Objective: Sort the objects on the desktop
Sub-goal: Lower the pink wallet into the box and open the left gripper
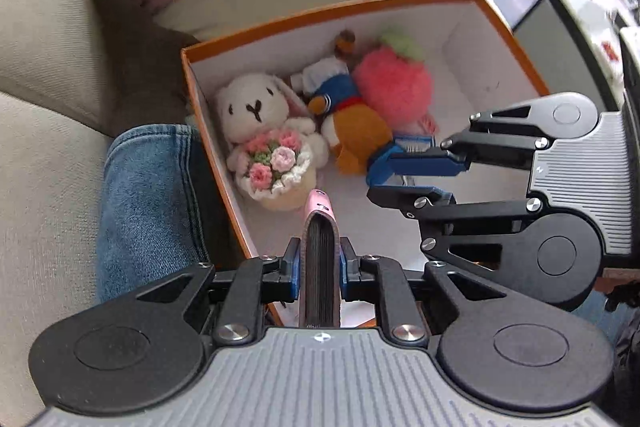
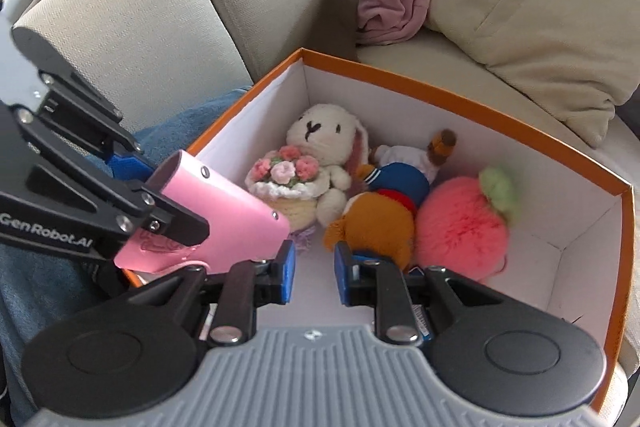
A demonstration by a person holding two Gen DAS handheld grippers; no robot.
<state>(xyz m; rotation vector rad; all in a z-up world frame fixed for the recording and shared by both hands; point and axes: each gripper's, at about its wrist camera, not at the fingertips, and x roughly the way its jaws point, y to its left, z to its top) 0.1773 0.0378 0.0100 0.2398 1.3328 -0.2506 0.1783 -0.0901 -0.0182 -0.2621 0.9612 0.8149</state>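
The left tool [image 1: 319,261] is pinching a flat pink leather card case [image 1: 320,251] on edge, holding it over the near corner of the orange-rimmed white cardboard box [image 2: 460,99], apparently to drop it inside. The right tool [image 2: 315,273] is hanging beside it with its blue pads slightly spread around nothing. In the box, 3 soft toys are lying together: a white crocheted rabbit with a bouquet [image 1: 266,131], an orange plush duck in blue [image 1: 352,123] and a fluffy pink strawberry [image 2: 466,223].
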